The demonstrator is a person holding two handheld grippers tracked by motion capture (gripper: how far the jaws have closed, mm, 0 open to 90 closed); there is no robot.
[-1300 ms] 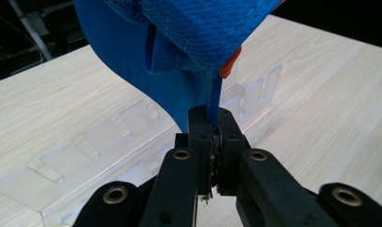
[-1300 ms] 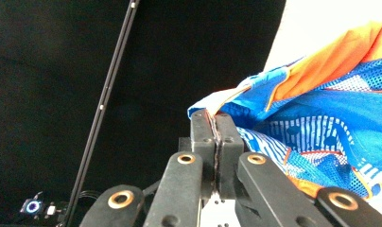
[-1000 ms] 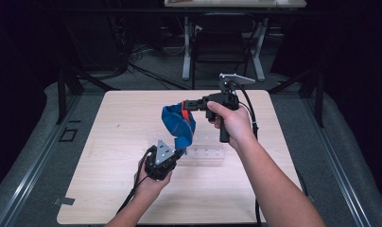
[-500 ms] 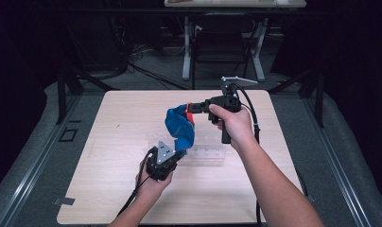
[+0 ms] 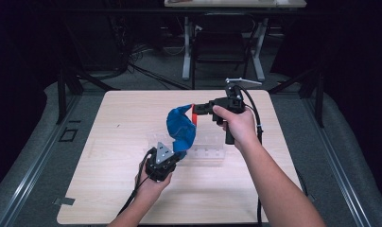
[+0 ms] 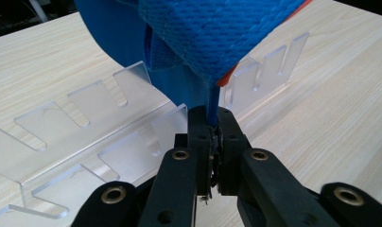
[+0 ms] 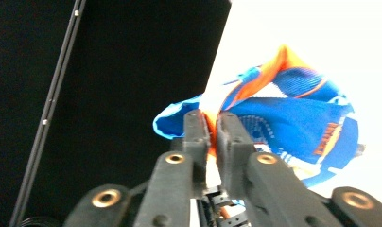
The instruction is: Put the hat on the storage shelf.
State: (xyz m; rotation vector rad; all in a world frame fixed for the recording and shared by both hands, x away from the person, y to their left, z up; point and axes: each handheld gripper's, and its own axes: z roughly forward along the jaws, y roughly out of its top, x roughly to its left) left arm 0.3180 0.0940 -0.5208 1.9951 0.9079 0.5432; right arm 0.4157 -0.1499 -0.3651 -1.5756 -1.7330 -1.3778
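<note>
We saw blue garment [image 5: 181, 127] hung above clear rack [image 5: 205, 152], long axis 7-to-1 o'clock. Left gripper [image 5: 172, 153] clenched bottom hem; right gripper [image 5: 195, 113] at 1 o'clock, jaws just easing apart, orange trim [image 7: 212, 113] between.

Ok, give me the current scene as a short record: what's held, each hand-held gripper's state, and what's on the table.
held item: blue garment with orange trim, lifted off the table
left hand-held gripper: jaws shut on the garment's lower edge
right hand-held gripper: jaws have just been opening; the orange edge sits between them, a gap showing beside it
garment shape: bunched, hanging between the two grippers
under the garment: clear plastic rack with slotted walls, resting on the table
surface: light wooden table
</note>
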